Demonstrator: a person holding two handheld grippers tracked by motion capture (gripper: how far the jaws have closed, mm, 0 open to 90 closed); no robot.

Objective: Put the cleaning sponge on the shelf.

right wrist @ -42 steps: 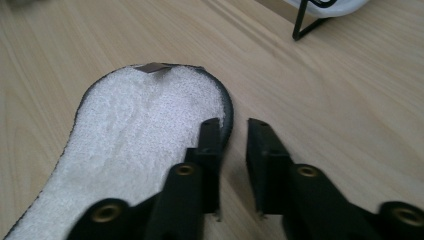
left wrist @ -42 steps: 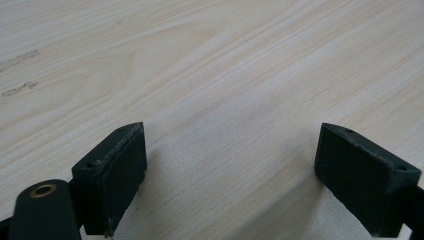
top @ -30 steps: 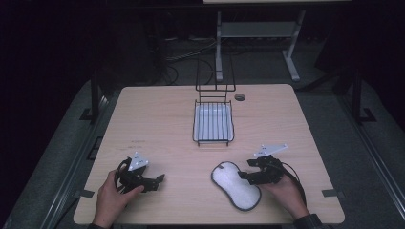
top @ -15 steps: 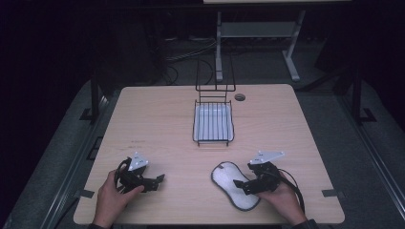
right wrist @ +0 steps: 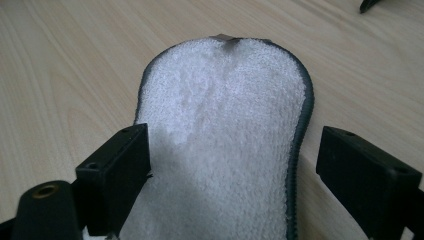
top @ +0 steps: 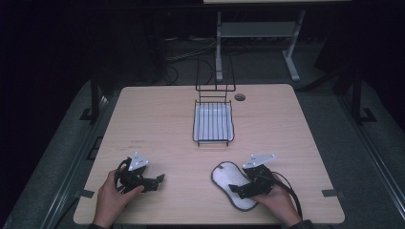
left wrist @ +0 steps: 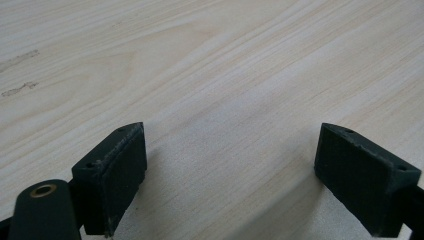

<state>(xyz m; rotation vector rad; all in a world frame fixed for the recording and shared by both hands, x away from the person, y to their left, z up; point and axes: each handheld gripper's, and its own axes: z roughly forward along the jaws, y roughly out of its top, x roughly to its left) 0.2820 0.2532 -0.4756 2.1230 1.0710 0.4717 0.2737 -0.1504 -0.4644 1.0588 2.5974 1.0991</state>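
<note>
A: Grippers are resting low at the near edge of the table. The right gripper is straddling a white fleecy pad, its jaws having just been opening, pads off it; probably lining up a grab.

B: And the left gripper?

A: It is sitting released over bare wood. The wire basket is standing mid-table, apparently empty.

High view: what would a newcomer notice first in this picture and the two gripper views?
First, the white fluffy pad with a dark rim, flat near the table's front edge. The right tongs stand open over it; their jaws have just been opening and do not press it. Next, the black wire rack at the table's far middle, and the left tongs, open over bare wood at front left.
</note>
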